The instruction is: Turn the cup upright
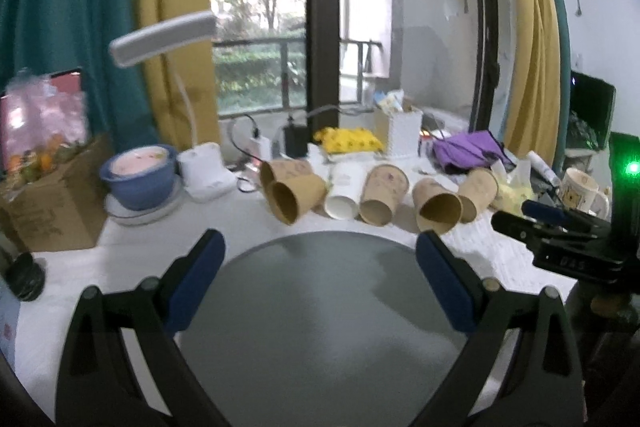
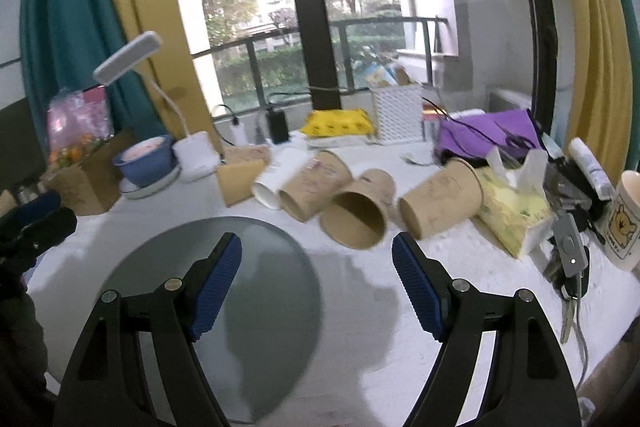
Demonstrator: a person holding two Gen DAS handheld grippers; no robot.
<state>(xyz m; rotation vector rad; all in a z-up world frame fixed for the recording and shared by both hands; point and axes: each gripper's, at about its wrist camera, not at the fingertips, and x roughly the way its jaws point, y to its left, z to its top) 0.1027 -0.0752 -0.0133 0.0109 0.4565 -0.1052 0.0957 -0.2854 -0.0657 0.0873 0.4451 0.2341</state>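
Several paper cups lie on their sides in a row on the white table beyond a round grey mat [image 1: 320,307]. In the left wrist view there are a brown cup [image 1: 296,197], a white cup [image 1: 344,191] and another brown cup [image 1: 436,207] with its mouth towards me. My left gripper [image 1: 320,255] is open and empty above the mat. The right gripper [image 1: 548,223] shows at the right edge there. In the right wrist view my right gripper [image 2: 316,255] is open and empty, just short of a brown cup [image 2: 360,213] that lies with its mouth towards me. The mat [image 2: 192,267] lies to its left.
A blue bowl [image 1: 140,179] on a plate, a cardboard box [image 1: 60,203] and a white desk lamp [image 1: 160,39] stand at the left. A tissue pack [image 2: 512,211], a bear mug [image 2: 624,223], keys [image 2: 570,291] and a purple cloth [image 2: 488,135] are at the right. A white basket [image 2: 400,115] stands by the window.
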